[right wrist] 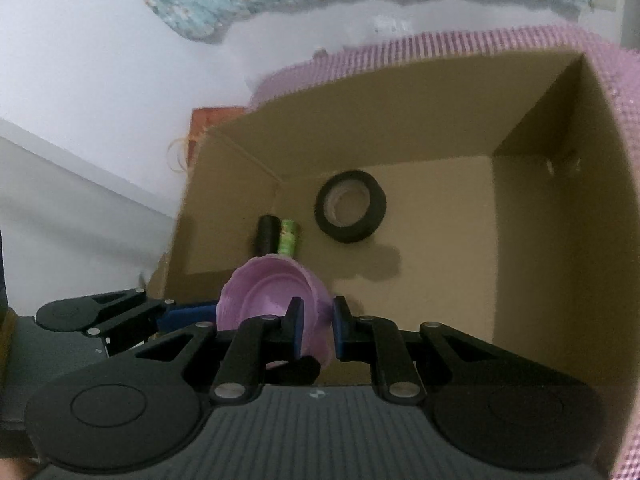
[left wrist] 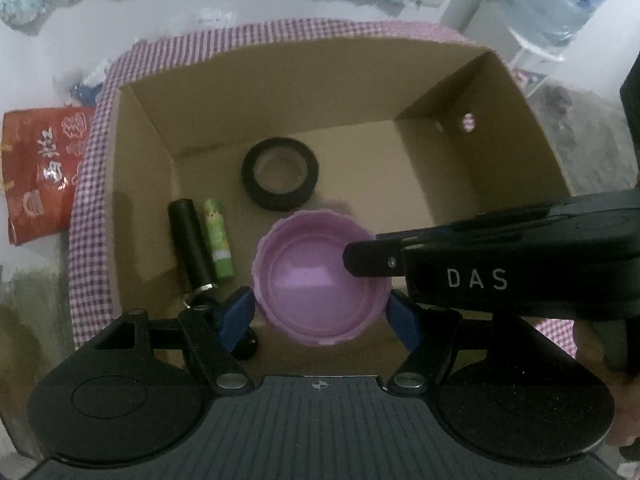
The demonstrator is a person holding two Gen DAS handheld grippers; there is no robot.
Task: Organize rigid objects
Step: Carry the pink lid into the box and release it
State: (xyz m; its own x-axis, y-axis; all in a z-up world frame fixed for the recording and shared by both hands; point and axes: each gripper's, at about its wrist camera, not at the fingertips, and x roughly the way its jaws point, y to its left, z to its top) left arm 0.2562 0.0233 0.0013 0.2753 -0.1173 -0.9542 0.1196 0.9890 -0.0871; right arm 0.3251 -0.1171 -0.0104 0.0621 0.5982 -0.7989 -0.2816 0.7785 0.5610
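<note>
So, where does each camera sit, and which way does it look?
Left wrist: sits on the left gripper, looks steeply down into the box; its blue pads flank the purple lid; the right gripper crosses in from the right.
Right wrist: sits on the right gripper, looks down into the box from its near side; its jaws pinch the lid's rim; the left gripper shows at lower left.
Shared: box, lid, tape roll, black tube, green tube.

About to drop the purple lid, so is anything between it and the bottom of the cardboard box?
Nothing visible blocks it. The purple lid hangs over bare box floor; the tape roll lies beyond it, the black tube and green tube to its left.
</note>
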